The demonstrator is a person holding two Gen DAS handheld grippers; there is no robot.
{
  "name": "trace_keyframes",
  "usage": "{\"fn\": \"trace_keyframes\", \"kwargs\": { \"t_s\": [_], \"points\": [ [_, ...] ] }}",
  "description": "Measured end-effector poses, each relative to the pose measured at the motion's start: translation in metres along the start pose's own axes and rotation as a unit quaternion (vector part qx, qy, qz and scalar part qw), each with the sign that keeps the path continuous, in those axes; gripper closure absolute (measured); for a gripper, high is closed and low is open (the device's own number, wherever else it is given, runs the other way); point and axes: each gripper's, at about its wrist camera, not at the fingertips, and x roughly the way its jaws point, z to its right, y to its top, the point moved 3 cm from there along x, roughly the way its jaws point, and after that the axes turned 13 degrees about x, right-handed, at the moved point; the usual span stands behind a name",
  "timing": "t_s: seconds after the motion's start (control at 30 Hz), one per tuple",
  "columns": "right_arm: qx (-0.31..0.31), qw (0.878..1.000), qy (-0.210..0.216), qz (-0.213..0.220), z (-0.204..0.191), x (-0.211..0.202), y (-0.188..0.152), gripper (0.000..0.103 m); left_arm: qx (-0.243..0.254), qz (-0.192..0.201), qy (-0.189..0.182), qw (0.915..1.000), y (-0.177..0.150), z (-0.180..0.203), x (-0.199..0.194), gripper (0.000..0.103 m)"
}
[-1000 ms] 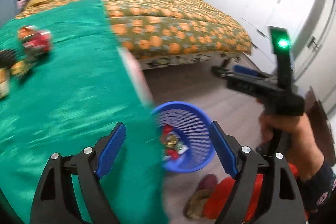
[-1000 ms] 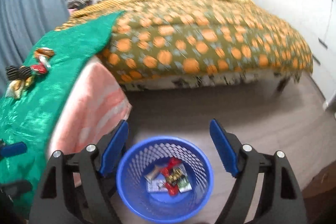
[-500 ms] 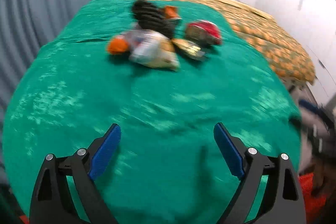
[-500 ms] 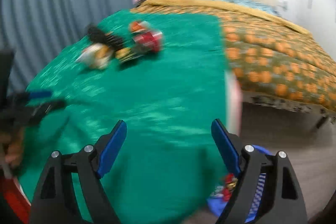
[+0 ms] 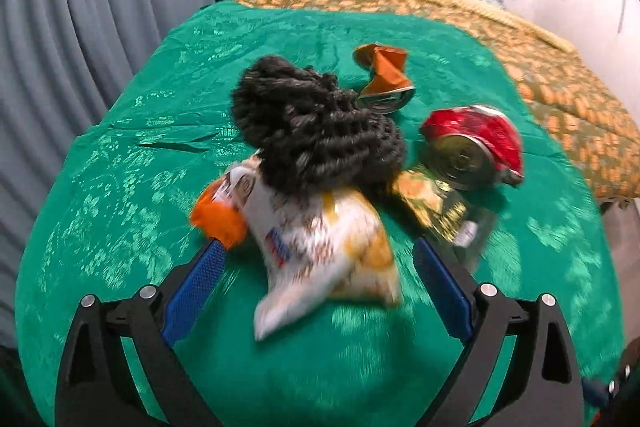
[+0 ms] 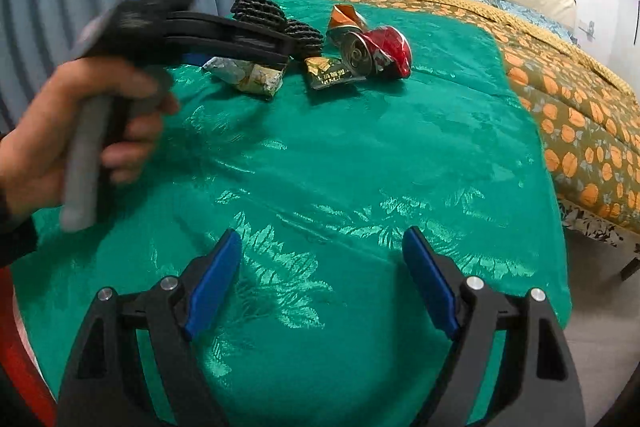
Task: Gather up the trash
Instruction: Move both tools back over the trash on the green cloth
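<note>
My left tool (image 5: 316, 267) has just been opening, jaws wide around the chip bag (image 5: 320, 247) on the green cloth (image 5: 120, 195), not touching.

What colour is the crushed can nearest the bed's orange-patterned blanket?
Red crushed can, silver end; clearest in the left wrist view.

Your green cloth (image 5: 120, 187) over the tabletop is satiny, its woven leaf pattern catching the light, and on it the crushed red can (image 5: 476, 143) shows glossy paint and a bare shiny metal end. The snack bag (image 5: 320, 247) beside it is slick, crinkled foil-like plastic, while the black knitted bundle (image 5: 316, 131) is matt, coarse yarn. Your left hand-held gripper (image 5: 316, 279) has matt black plastic arms, finely textured blue pads (image 5: 192, 287) and bright metal pins.
</note>
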Motion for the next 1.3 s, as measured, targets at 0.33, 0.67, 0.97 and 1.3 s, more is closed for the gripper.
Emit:
{"fn": "trace_keyframes", "kwargs": {
  "t_s": [0.33, 0.67, 0.97, 1.3],
  "points": [
    [-0.021, 1.0, -0.003, 0.006, -0.007, -0.002, -0.004, 0.023, 0.02, 0.004, -0.018, 0.9996, -0.012, -0.003, -0.011, 0.053],
    [-0.02, 1.0, -0.004, 0.006, -0.007, -0.004, -0.008, 0.022, 0.05, -0.006, -0.114, 0.9922, -0.098, -0.016, -0.086, 0.05],
    [-0.001, 1.0, -0.009, -0.003, 0.0, -0.002, -0.01, 0.022, 0.047, 0.03, -0.099, 0.9936, -0.11, -0.013, -0.081, 0.013],
    [-0.006, 1.0, -0.008, -0.028, -0.002, -0.001, -0.009, 0.02, 0.04, -0.008, -0.087, 0.9953, -0.112, -0.023, -0.055, 0.01]
  ]
}}
